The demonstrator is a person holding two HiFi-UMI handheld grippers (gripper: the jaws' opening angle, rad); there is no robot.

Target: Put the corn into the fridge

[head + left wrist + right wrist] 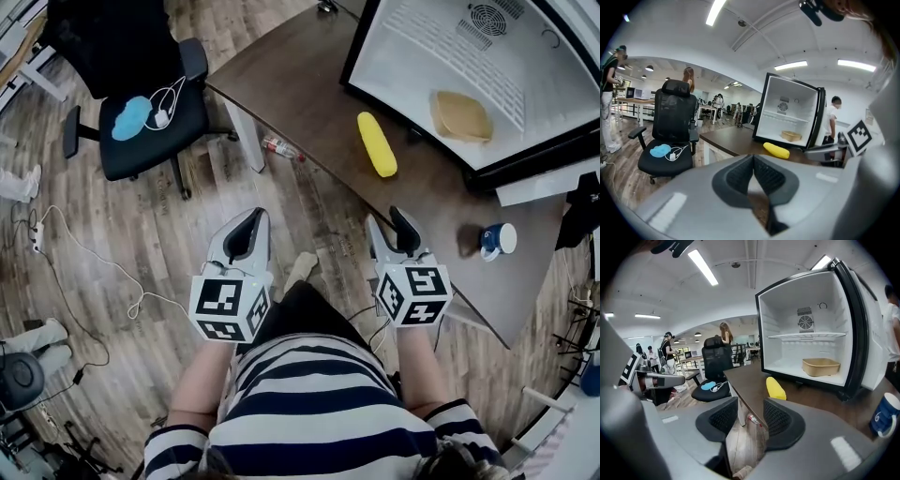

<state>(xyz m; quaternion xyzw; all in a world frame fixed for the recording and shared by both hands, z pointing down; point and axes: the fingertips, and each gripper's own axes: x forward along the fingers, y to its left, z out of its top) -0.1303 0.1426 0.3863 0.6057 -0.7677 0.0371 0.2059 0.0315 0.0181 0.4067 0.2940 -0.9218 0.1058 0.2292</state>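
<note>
Eyes on the smooth yellow corn cob (377, 143): bright, stubby and rounded at both ends, it lies flat on the dark brown wooden table (309, 84), just in front of the open white mini fridge with a black frame (422, 47) and clear of its sill. A shallow beige tray (460, 116) sits on the fridge's floor, to the right of the corn. Down at the near edge, the left gripper (253, 217) hangs over the wood-plank floor with its black pads pressed together and nothing in them. The right gripper (386, 221) sits over the table's near edge with its jaws parted and only air between them. Both are well short of the corn. The head view alone gives the striped shirt, the two marker cubes and the black office chair (141, 84) at the far left, with a blue cloud-shaped pad and a white cable on its seat. The right gripper view adds the fridge's wire shelf and the round fan on its back wall, plus the blue and white mug (886, 416) on the table at the right. The left gripper view opens onto the far office, with people standing among desks.
</note>
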